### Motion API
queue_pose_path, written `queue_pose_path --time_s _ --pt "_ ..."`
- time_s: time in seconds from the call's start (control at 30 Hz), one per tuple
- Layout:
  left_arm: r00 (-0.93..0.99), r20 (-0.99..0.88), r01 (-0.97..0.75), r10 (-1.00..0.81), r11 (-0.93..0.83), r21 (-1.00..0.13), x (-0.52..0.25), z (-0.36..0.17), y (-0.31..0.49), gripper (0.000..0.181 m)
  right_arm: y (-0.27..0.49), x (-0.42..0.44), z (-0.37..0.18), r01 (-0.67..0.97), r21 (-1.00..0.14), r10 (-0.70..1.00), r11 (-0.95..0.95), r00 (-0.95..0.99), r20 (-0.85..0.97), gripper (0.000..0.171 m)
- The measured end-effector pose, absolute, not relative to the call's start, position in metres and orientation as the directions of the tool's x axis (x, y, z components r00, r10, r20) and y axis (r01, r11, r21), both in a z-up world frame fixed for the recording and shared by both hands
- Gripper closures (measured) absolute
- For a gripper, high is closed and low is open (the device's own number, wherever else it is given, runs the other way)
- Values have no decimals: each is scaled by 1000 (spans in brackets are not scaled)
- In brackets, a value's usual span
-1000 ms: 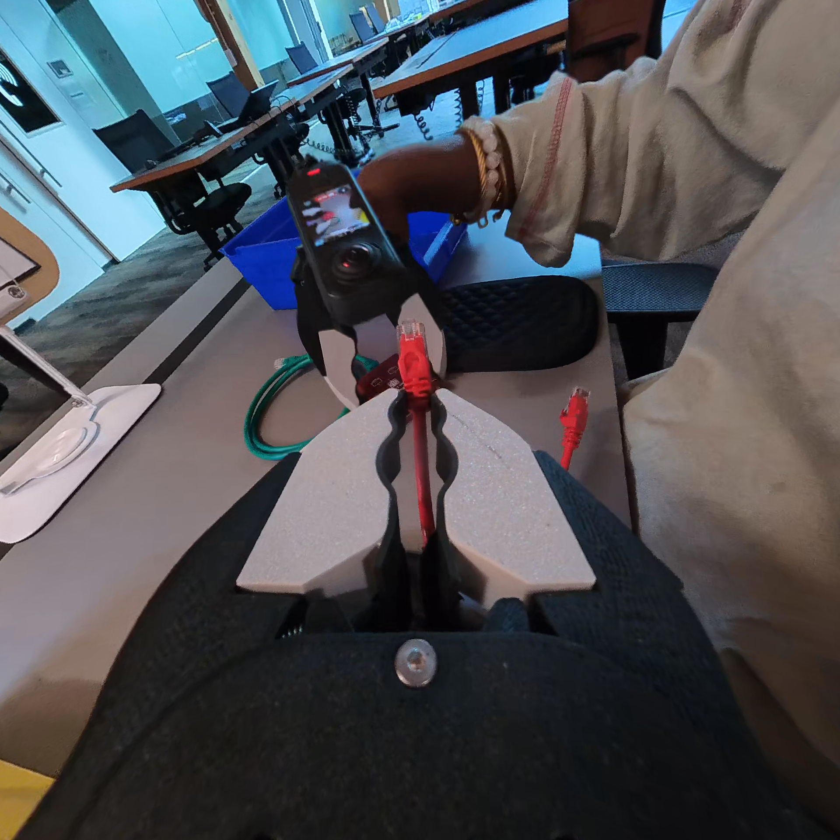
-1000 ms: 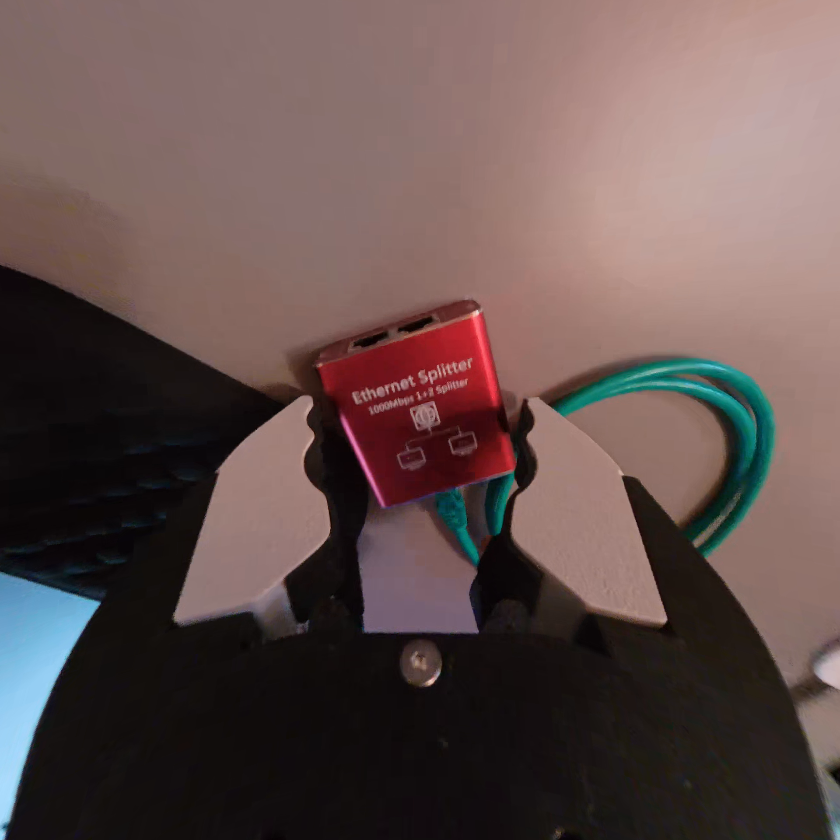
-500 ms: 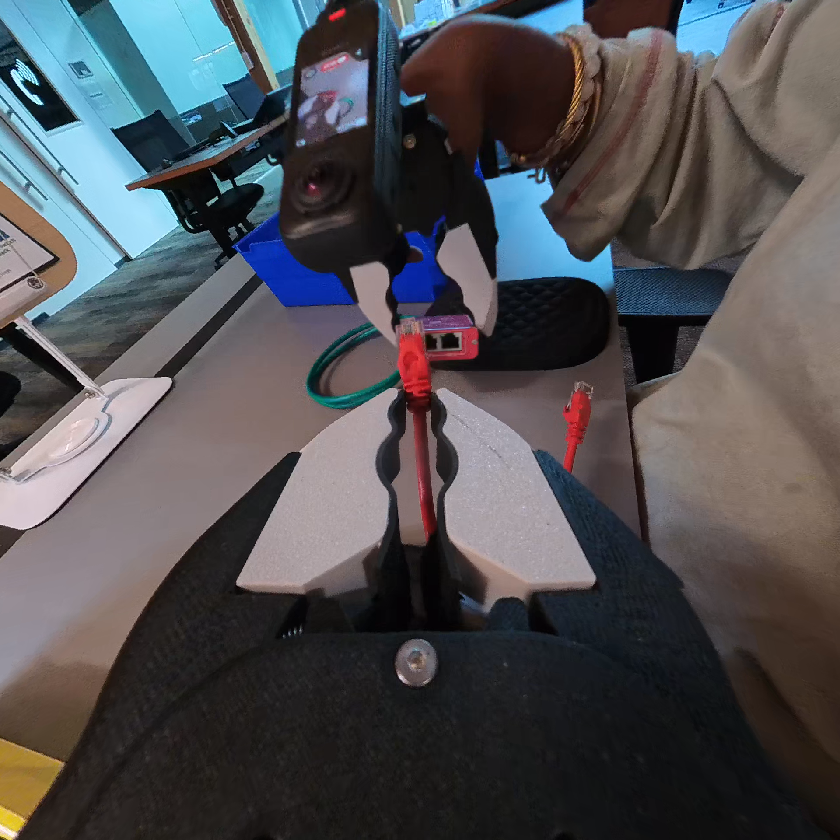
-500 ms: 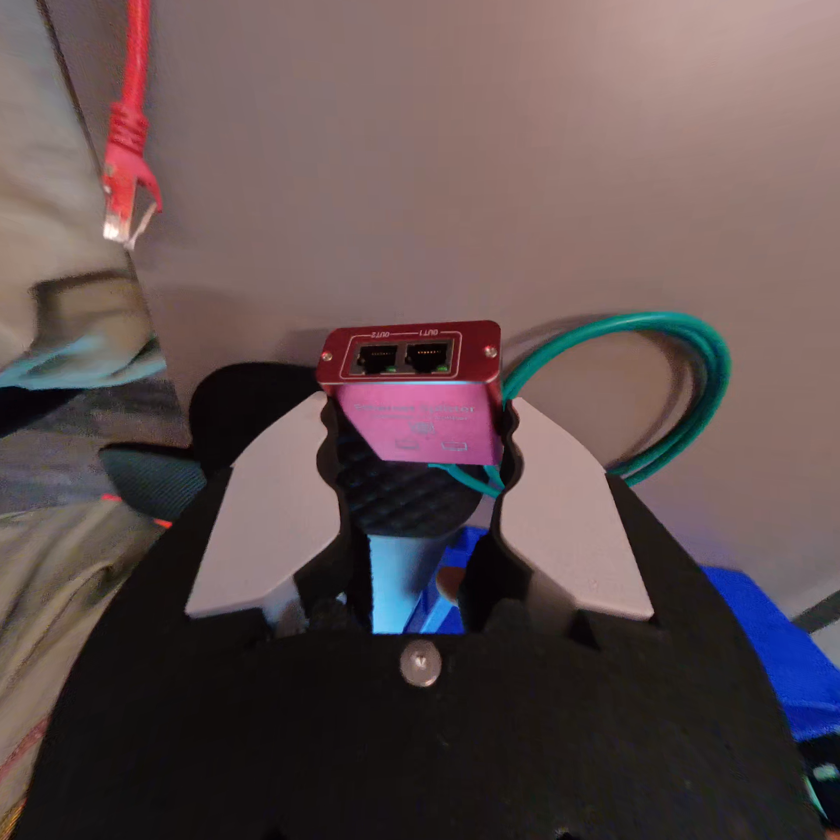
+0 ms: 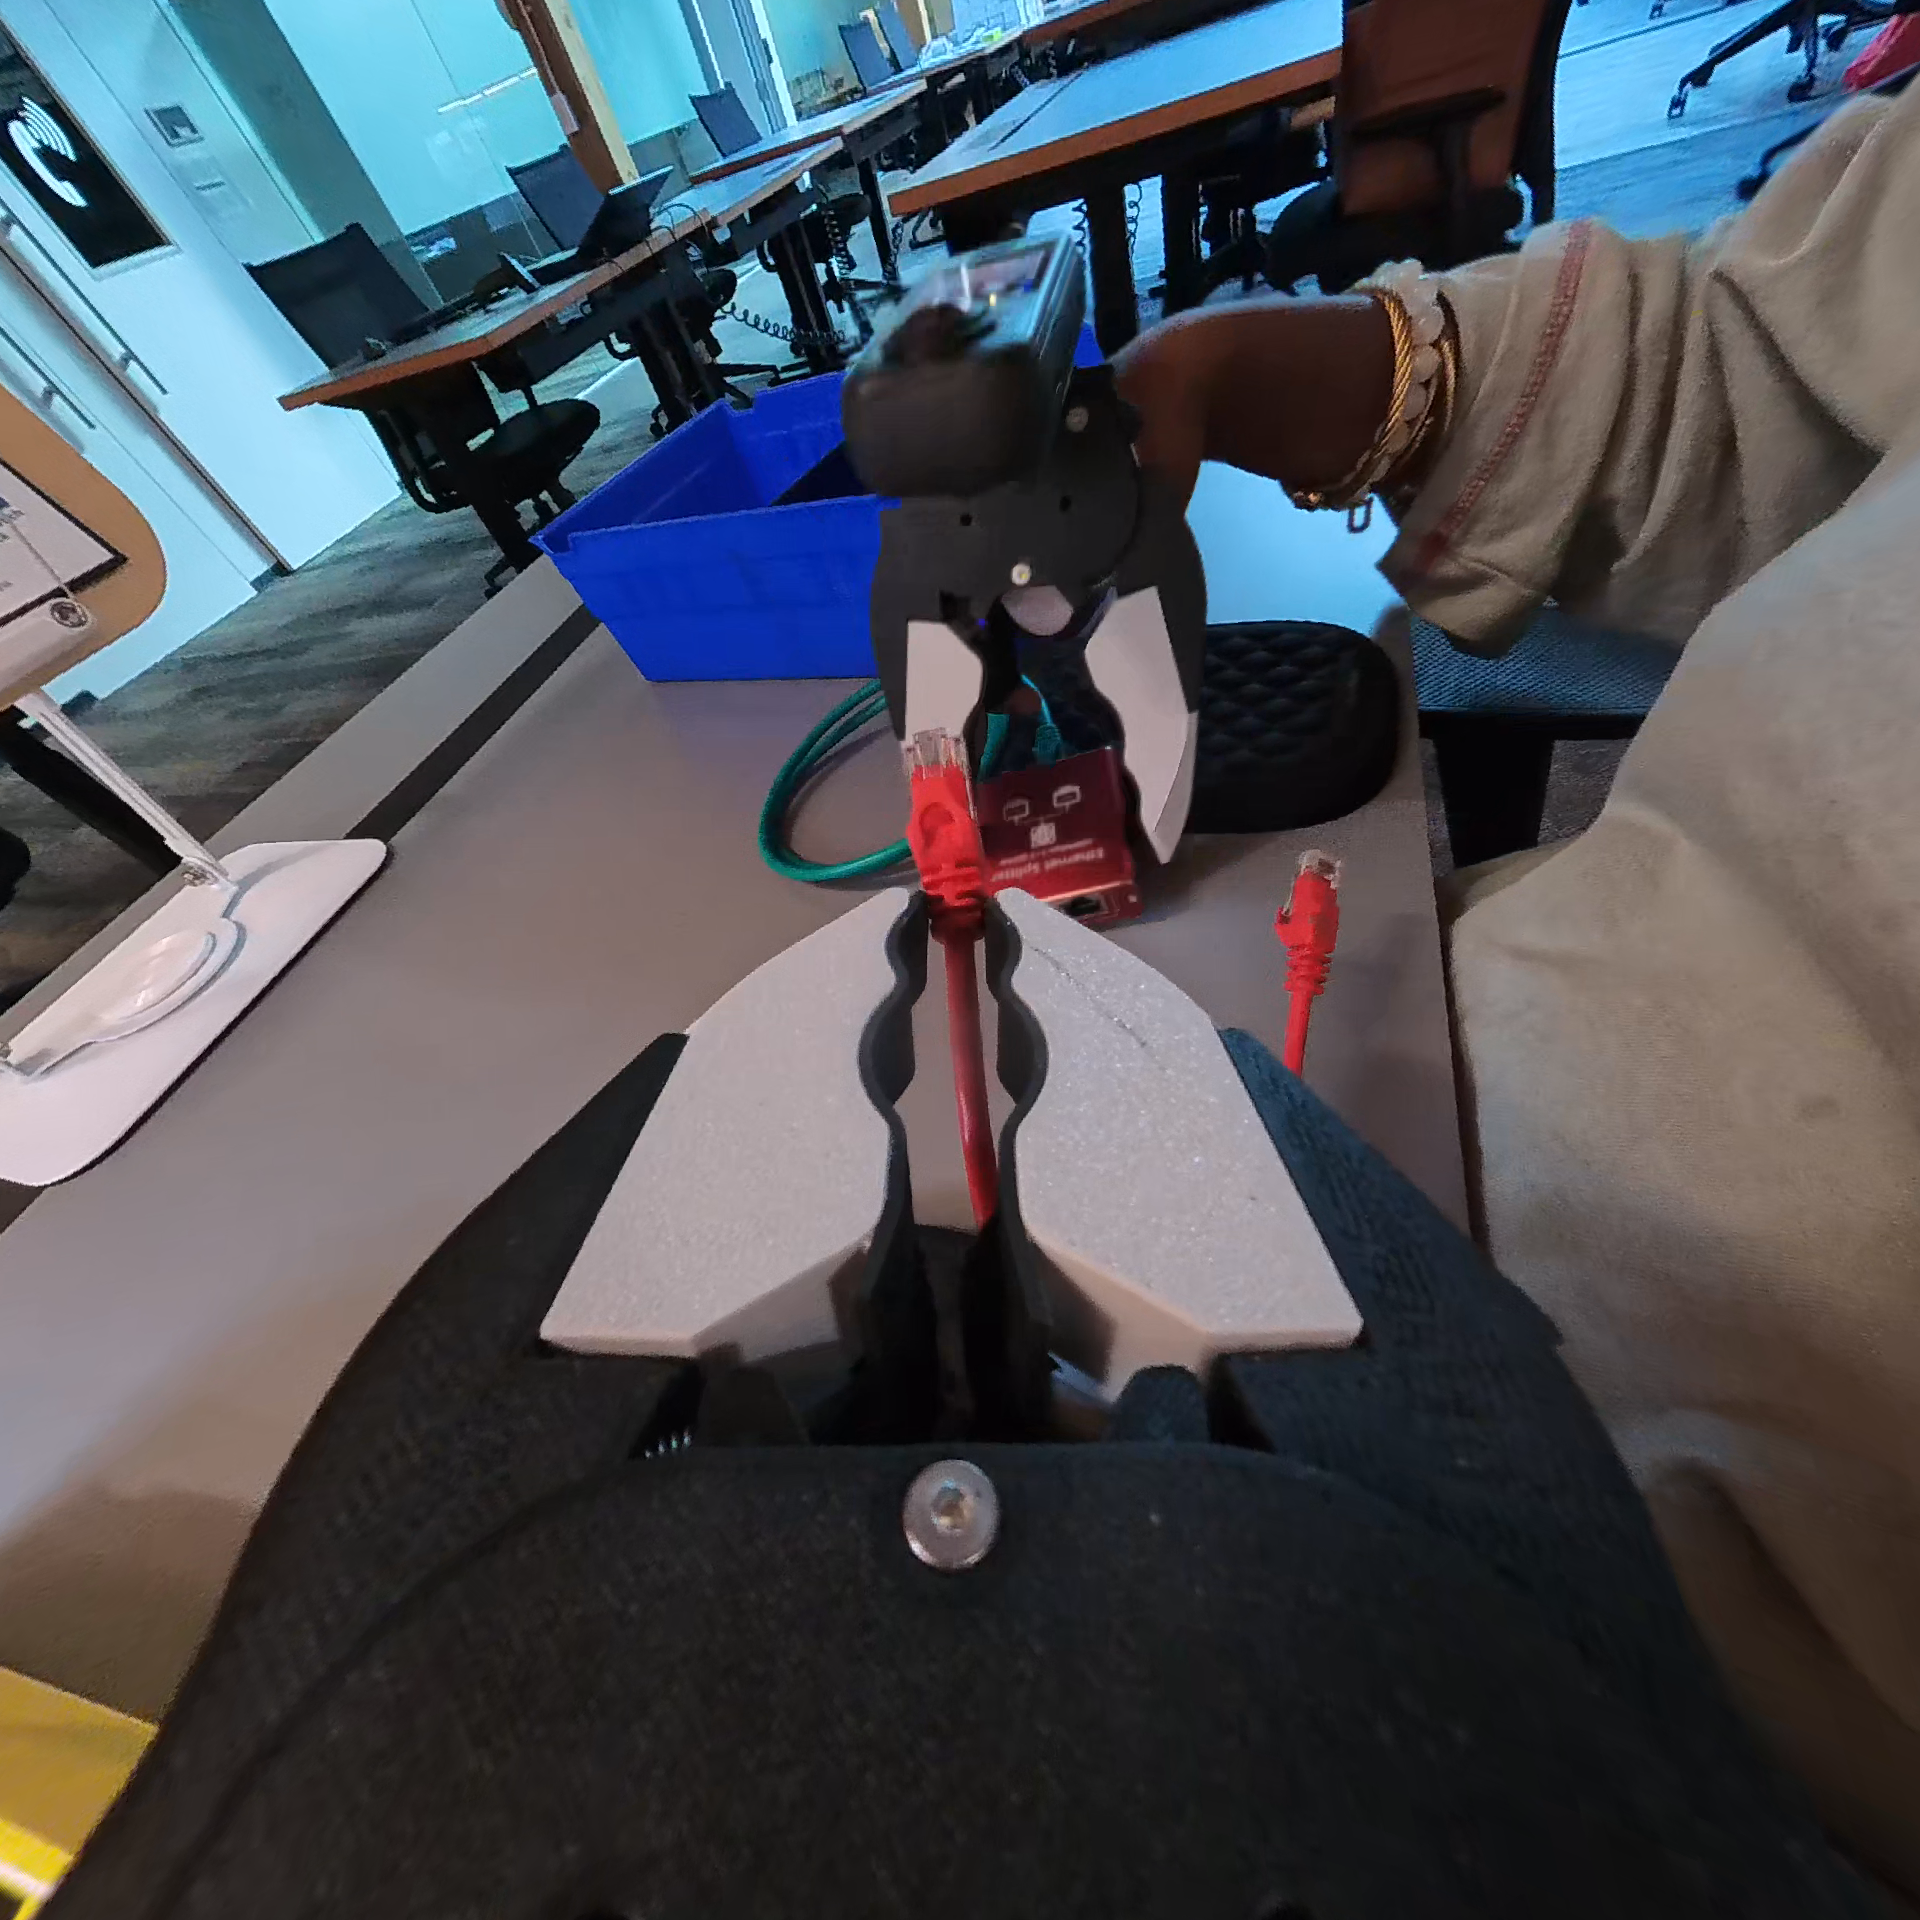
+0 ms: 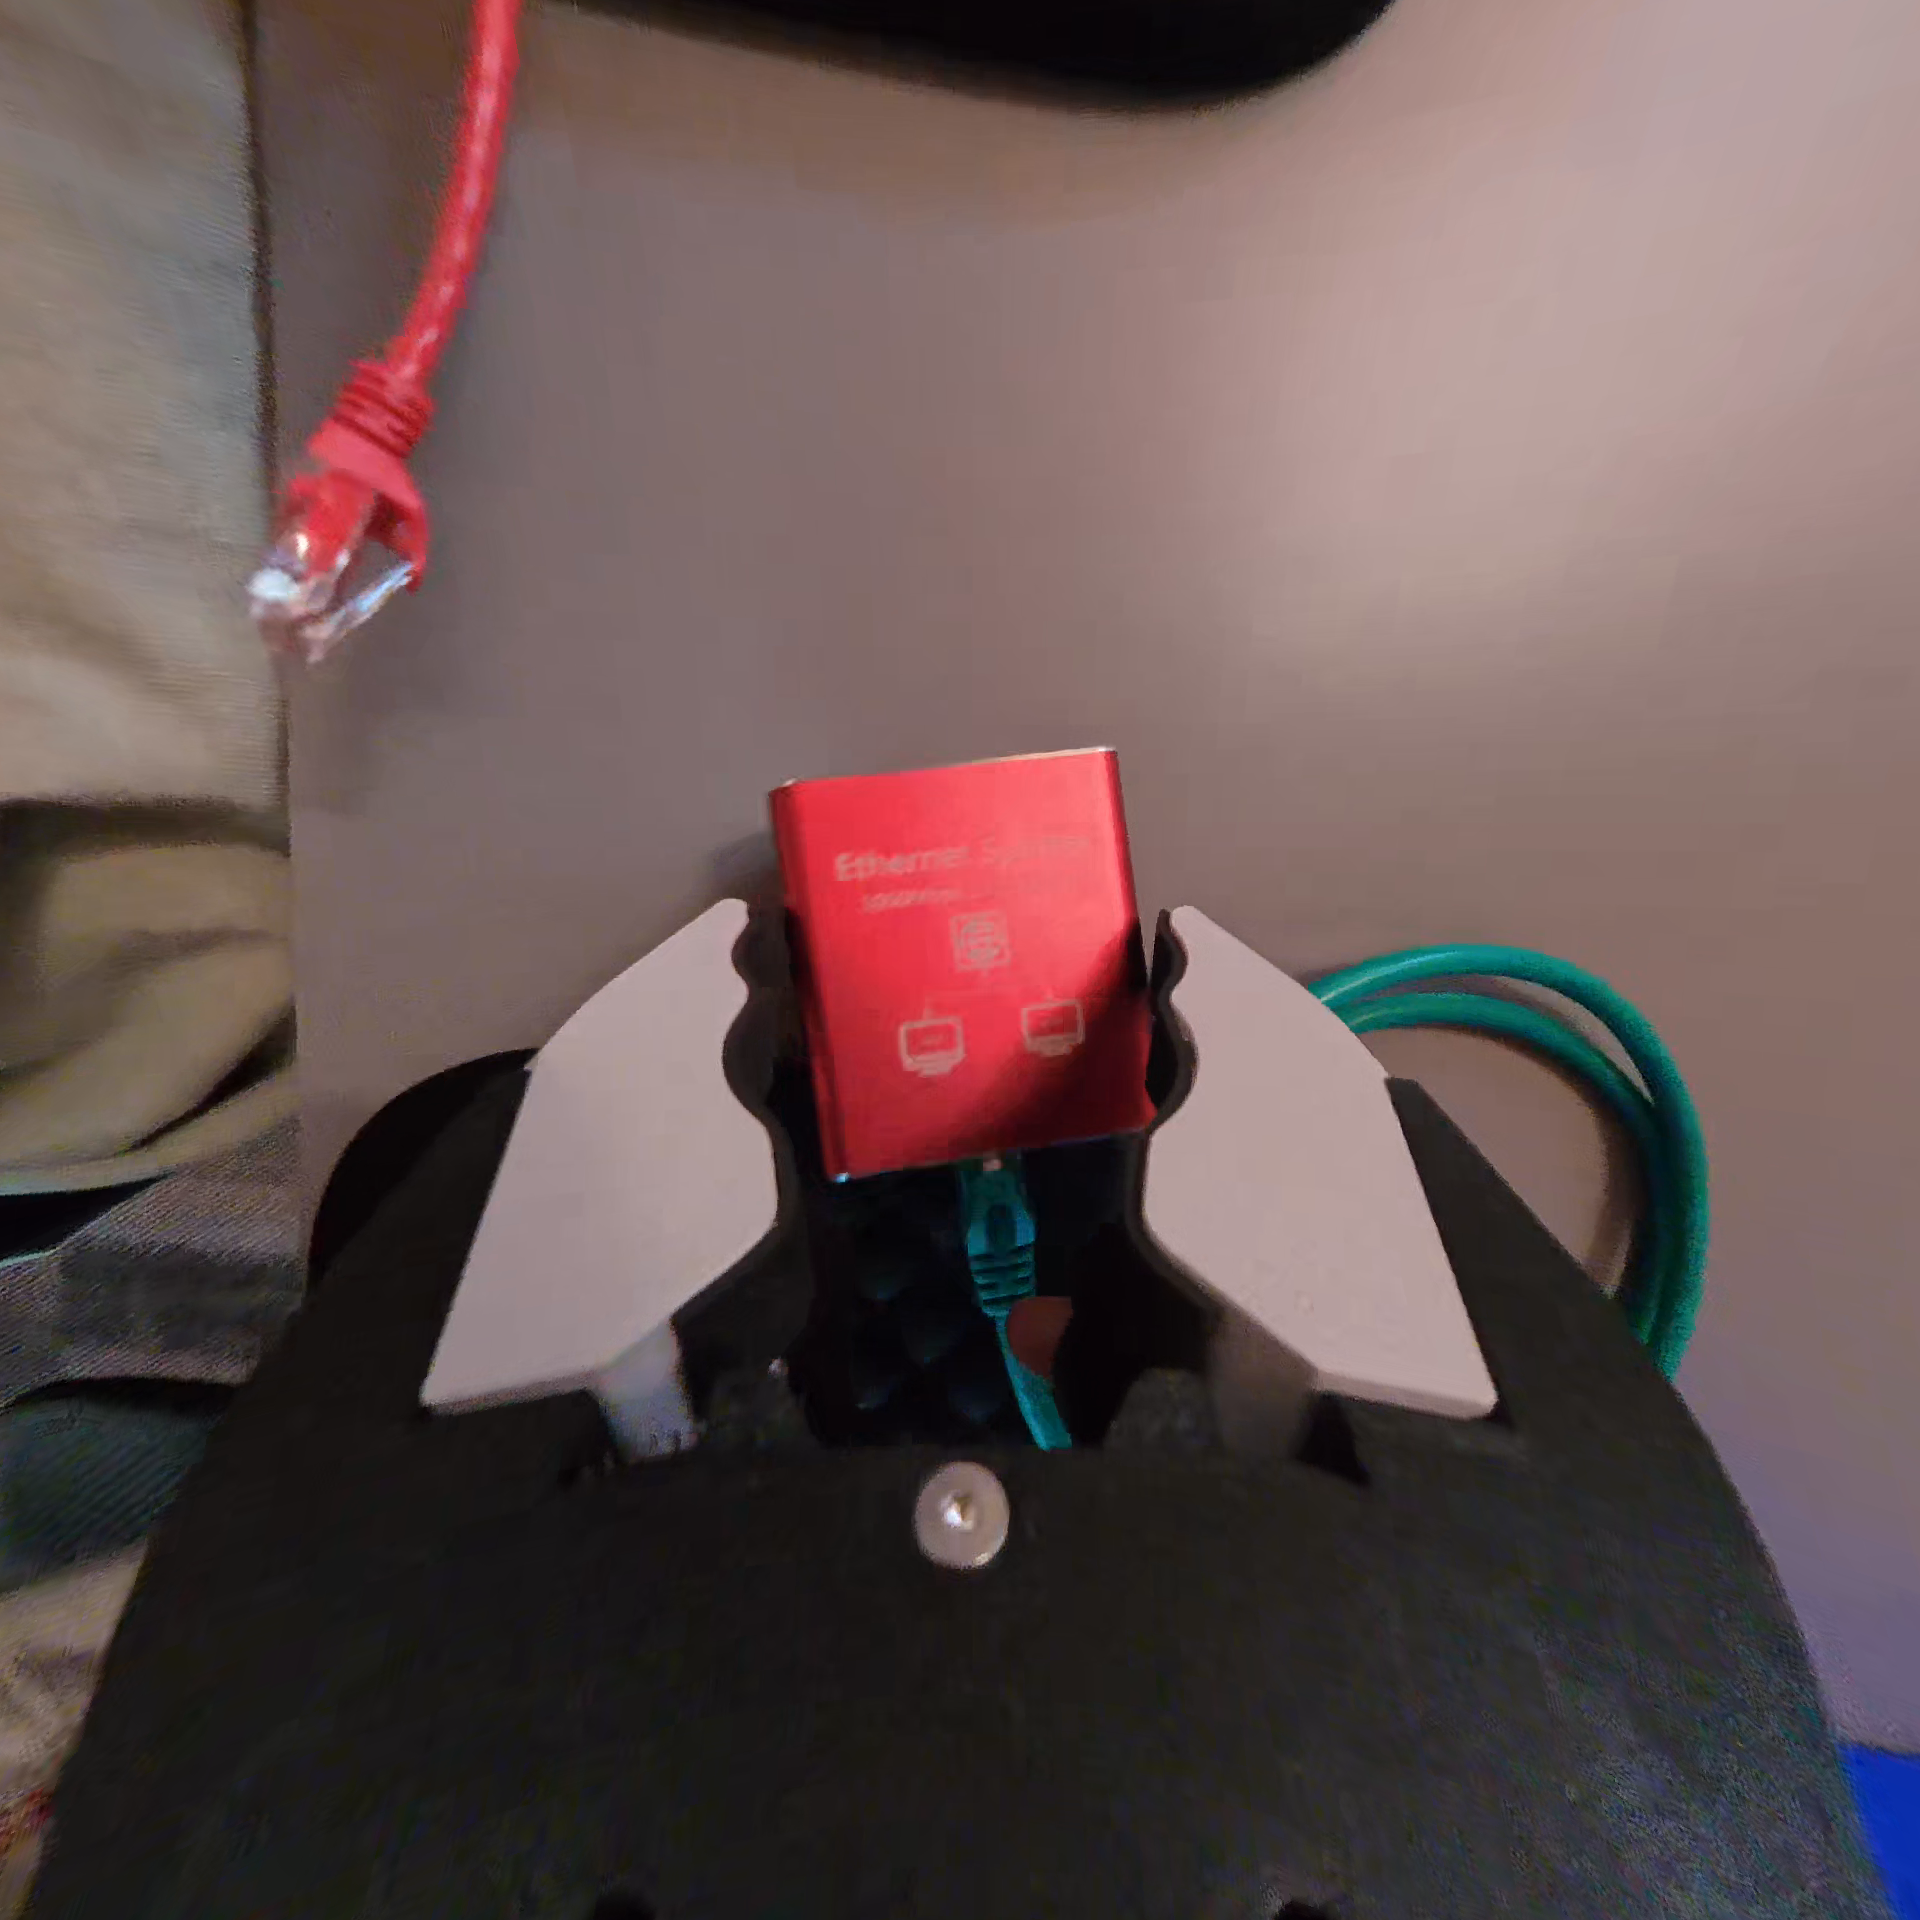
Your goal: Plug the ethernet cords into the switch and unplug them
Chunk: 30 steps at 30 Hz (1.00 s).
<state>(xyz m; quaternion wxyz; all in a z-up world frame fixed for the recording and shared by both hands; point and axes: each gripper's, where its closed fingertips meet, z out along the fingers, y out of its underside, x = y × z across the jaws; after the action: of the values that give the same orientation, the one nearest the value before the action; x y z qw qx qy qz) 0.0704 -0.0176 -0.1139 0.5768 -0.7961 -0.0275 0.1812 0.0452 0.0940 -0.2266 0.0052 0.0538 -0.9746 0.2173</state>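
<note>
My left gripper (image 5: 954,906) is shut on a red ethernet cord, whose plug (image 5: 940,821) sticks out past the fingertips. Just beyond it, my right gripper (image 5: 1049,800) is shut on the small red switch (image 5: 1055,844) and tilts its port end down toward the table. In the right wrist view the switch (image 6: 966,977) sits between the jaws of my right gripper (image 6: 956,925), top face up. A green cord (image 6: 997,1247) is plugged into its rear end. A second red plug (image 5: 1307,914) lies loose on the table and also shows in the right wrist view (image 6: 343,530).
The green cord's loop (image 5: 821,821) lies on the grey table (image 5: 520,987). A blue bin (image 5: 727,561) and a black wrist rest (image 5: 1278,727) sit behind the switch. A white stand base (image 5: 156,987) is at the left. The person's sleeve (image 5: 1662,935) is at the right.
My right gripper closed on the switch, lifted it off the table, then lowered it and tipped its port end downward. My left gripper has held still with the red cord.
</note>
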Motion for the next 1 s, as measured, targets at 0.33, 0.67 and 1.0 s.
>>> queue_pose_path --time_s 0.33,0.67,1.0 --pt "935 -268 -176 232 -353 -919 73 -117 -12 170 93 34 -227 -74 -676 -27 733 -996 81 78" --pt "902 -303 -103 308 -527 -843 55 -144 -12 171 88 31 -229 -163 -667 -47 727 -981 189 100" --pt "964 -225 -73 142 -673 -736 65 -207 28 171 83 44 -214 -99 -754 12 650 -990 141 100"
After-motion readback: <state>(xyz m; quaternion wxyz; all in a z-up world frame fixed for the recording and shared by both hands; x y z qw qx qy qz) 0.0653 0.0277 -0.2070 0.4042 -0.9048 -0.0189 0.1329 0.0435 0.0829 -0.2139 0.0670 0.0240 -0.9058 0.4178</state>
